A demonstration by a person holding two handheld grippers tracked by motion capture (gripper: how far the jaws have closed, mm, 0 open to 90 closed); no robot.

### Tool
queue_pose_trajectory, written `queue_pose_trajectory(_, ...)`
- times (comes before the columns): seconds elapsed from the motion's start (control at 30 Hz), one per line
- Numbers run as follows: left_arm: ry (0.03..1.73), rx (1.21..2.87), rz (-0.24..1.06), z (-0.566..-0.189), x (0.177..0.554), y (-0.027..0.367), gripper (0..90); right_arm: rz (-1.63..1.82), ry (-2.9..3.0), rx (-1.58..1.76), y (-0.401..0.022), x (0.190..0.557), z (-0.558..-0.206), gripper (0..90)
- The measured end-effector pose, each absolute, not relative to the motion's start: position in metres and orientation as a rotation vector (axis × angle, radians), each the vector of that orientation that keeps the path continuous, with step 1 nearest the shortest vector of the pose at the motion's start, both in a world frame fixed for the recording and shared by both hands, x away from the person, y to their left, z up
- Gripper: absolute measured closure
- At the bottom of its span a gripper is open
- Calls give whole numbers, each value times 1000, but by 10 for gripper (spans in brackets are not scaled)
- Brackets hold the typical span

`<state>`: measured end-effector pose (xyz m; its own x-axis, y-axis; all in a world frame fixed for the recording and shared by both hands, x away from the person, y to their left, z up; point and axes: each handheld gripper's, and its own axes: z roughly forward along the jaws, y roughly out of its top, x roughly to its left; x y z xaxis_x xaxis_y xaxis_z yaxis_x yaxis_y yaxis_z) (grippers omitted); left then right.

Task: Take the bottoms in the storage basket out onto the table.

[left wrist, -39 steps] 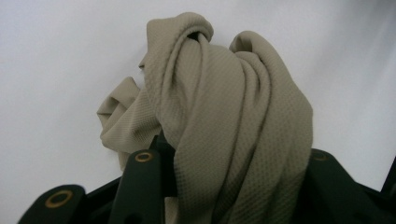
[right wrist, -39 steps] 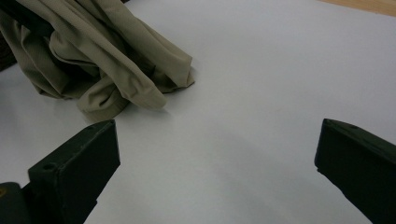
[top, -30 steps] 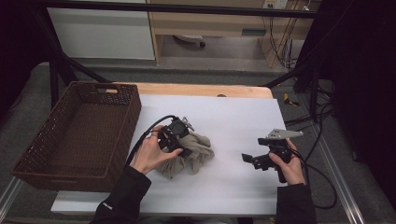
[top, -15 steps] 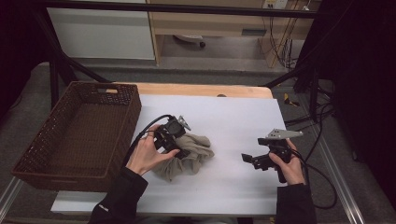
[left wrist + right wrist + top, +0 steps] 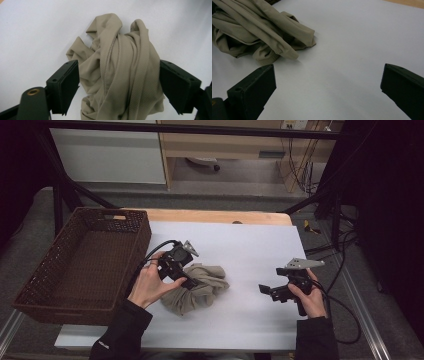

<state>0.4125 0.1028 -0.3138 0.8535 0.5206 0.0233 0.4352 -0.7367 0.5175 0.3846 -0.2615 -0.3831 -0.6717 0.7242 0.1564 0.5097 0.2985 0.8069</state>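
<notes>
Cloth (image 5: 120, 72), beige, bunched on white table (image 5: 250, 245); left gripper (image 5: 119, 85) jaws straddle it, wide apart. Right gripper (image 5: 328, 87) jaws spread, grasping nothing.

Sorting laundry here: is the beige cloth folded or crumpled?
Crumpled: the beige cloth lies in a bunched heap of irregular folds on the white table, between the left gripper's open jaws.

White table (image 5: 250, 245), crumpled beige cloth (image 5: 200, 287), brown wicker basket (image 5: 80, 265)

No text, label, brand or number can be read on anything here. A small pale mark sits on the person's dark left sleeve (image 5: 103, 343) at about 7 o'clock in the high view, too small to make out.
</notes>
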Motion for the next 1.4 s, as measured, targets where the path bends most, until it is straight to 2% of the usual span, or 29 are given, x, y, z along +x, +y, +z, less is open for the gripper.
queue_pose_trajectory(0.47, 710, 2480, 257, -300, 405, 118, 155, 1309, 2328, 1130, -262, 385, -383, 7)
queue_pose_trajectory(1.4, 768, 2427, 293, -294, 399, 157, 141, 1306, 2330, 1131, -261, 385, -383, 7)
